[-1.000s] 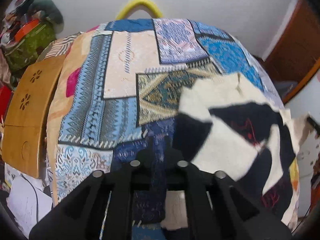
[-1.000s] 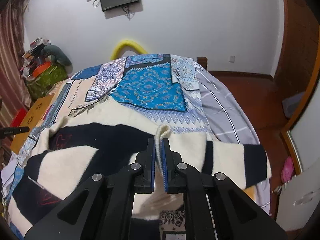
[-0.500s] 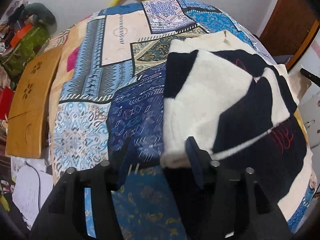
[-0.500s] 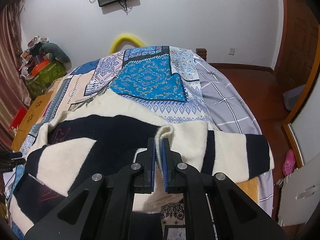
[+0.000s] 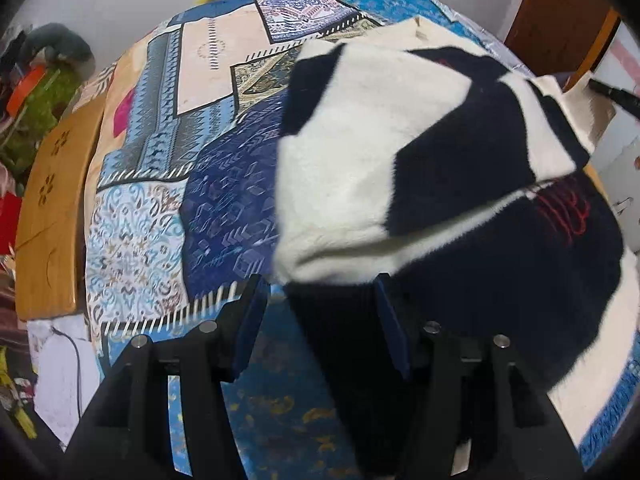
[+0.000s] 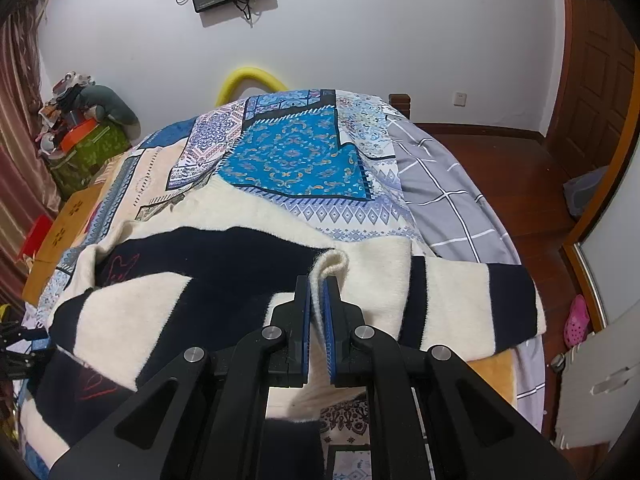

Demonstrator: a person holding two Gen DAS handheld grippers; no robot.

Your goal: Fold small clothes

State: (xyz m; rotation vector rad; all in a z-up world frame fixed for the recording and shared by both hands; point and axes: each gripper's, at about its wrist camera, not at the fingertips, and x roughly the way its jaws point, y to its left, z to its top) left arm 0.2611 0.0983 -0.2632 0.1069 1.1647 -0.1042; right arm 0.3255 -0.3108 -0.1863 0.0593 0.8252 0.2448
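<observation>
1. A soft sweater (image 6: 224, 264) with big cream and dark navy patches lies on the bed (image 6: 452, 196), over a patchwork blanket (image 6: 292, 156) full of blue patterns.
2. The sweater is spread across the near part of the bed. One sleeve reaches toward the bed's right edge.
3. The right gripper (image 6: 319, 292) tilts down at the sweater. Its fingers (image 6: 303, 312) are squeezed together on a cream fold of the sweater, and the fold pokes up between them.
4. The left gripper (image 5: 320, 312) points steeply down at the bed, near the sweater's left side.
5. Its fingers (image 5: 250, 320) have just been opening and now stand about half open.
6. A folded-over part of the sweater lies between the left fingers, cream on top and dark below. The pads do not press on it.
7. In the right camera view, the left gripper (image 6: 20, 344) peeks in at the far left, beside the sweater's edge.
8. A yellow curved tube (image 6: 256, 78) stands behind the far end of the bed.
</observation>
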